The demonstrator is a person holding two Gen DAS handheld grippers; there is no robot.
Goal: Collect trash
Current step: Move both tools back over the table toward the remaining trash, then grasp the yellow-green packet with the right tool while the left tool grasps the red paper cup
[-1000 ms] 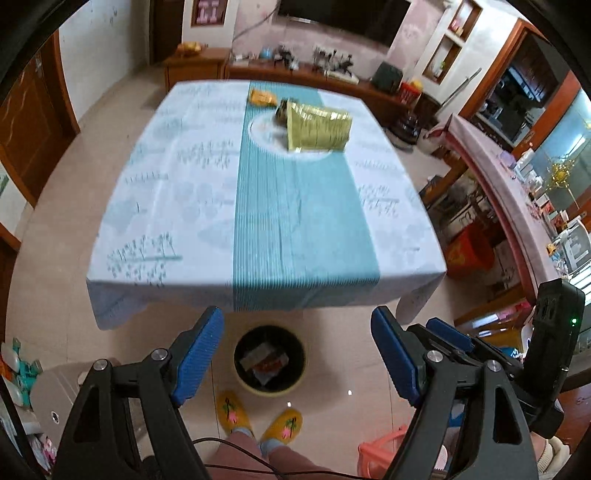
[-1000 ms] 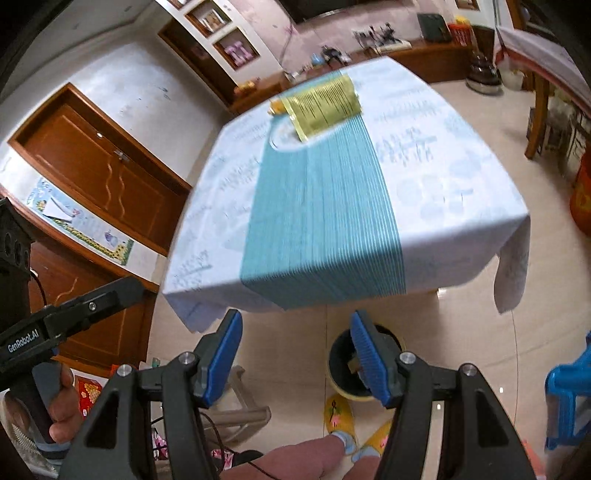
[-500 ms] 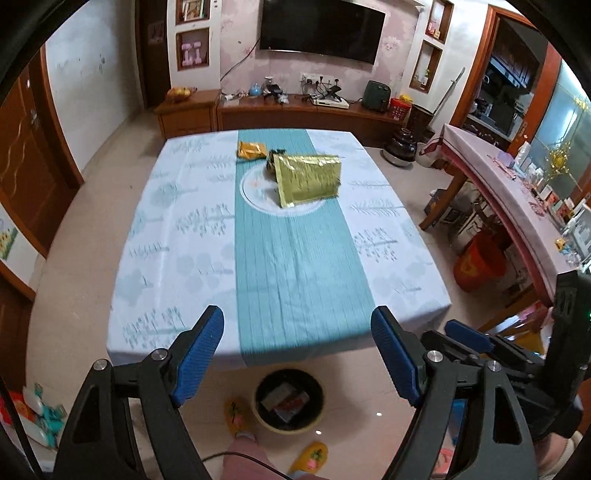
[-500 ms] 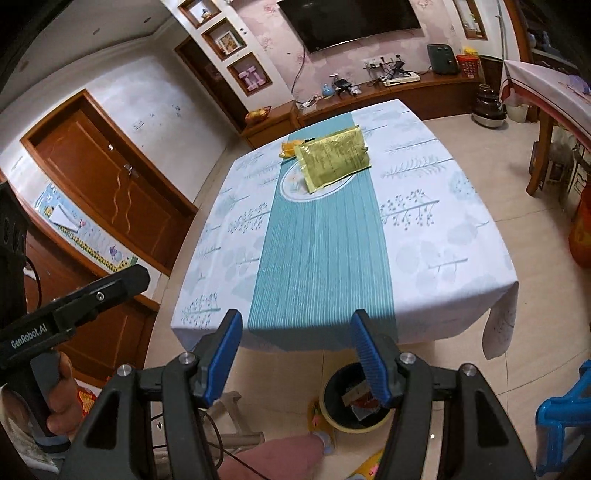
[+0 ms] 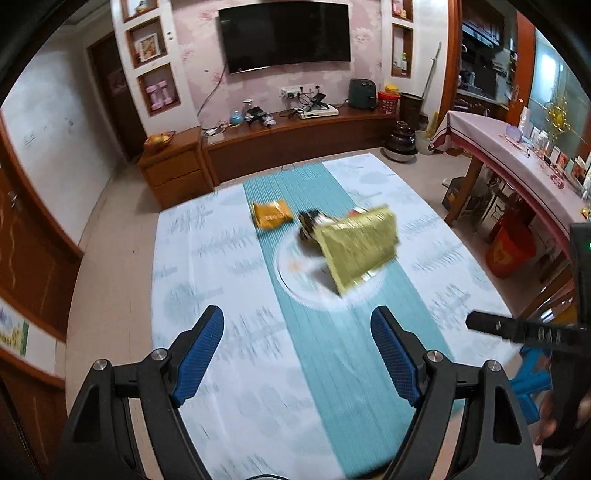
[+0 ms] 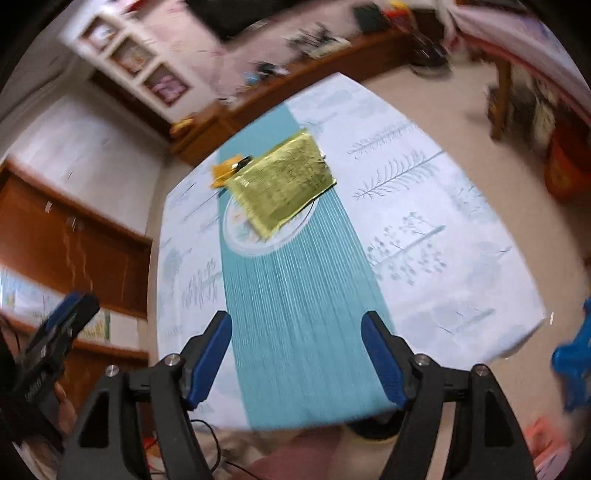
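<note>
both grippers hang over the near part of a table (image 5: 207, 369) covered by a pale printed tablecloth with a teal striped runner (image 5: 332, 354) down its middle. the left gripper (image 5: 297, 349) has its blue-padded jaws wide apart with nothing between them, only cloth below. the right gripper (image 6: 295, 352) also stands apart and empty; its jaws have just been opening wider, and no thing lies between them. the trash sits well ahead of both, toward the far half of the table on the runner: a large gold foil bag (image 5: 360, 245) lies tilted across a white round patch in the cloth, a small dark wrapper (image 5: 309, 219) is tucked against its far left edge, and an orange snack packet (image 5: 271, 215) lies just beyond, apart from the bag. in the right wrist view the gold bag (image 6: 282, 182) covers most of the dark piece, and the orange packet (image 6: 225, 171) peeks out behind it. both views are blurred. a tv (image 5: 284, 33) hangs on the far wall above a low wooden cabinet (image 5: 295, 138).
</note>
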